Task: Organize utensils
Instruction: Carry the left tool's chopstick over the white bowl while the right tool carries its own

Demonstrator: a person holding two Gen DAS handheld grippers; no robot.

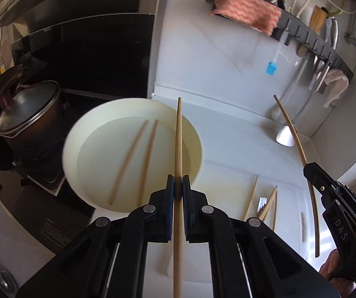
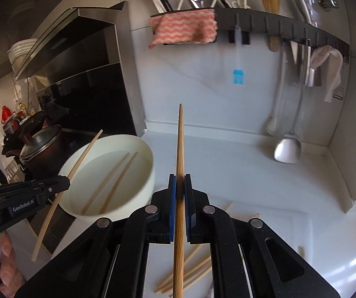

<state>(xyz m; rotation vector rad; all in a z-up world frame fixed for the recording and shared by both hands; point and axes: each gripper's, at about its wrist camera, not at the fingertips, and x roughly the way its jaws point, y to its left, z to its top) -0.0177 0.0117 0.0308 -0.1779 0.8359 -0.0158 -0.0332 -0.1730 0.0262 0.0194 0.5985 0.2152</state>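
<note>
Both grippers are loaded! The left gripper [image 1: 178,186] is clamped on one chopstick [image 1: 178,149], its tip poking forward over the near rim of the cream bowl [image 1: 71,144]. The right gripper [image 2: 179,186] pinches a second chopstick [image 2: 179,149], aimed ahead at the back wall, with the bowl off to its left.

By my read, this is the carry-and-drop step: sticks are being gathered into the bowl. The left one looks nearly there; next it needs to tip down over the opening and the jaws must part. The right one has to swing leftward first, without crossing the other stick.

Count time. Two chopsticks already lie in the bowl [image 1: 138,159], side by side. Two more are in the grippers. Loose chopsticks on the counter [image 2: 192,268], below and just right of the right gripper, number at least four; the pile overlaps, so I can't be exact. One lidded pot [image 1: 29,124] sits left of the bowl.
</note>
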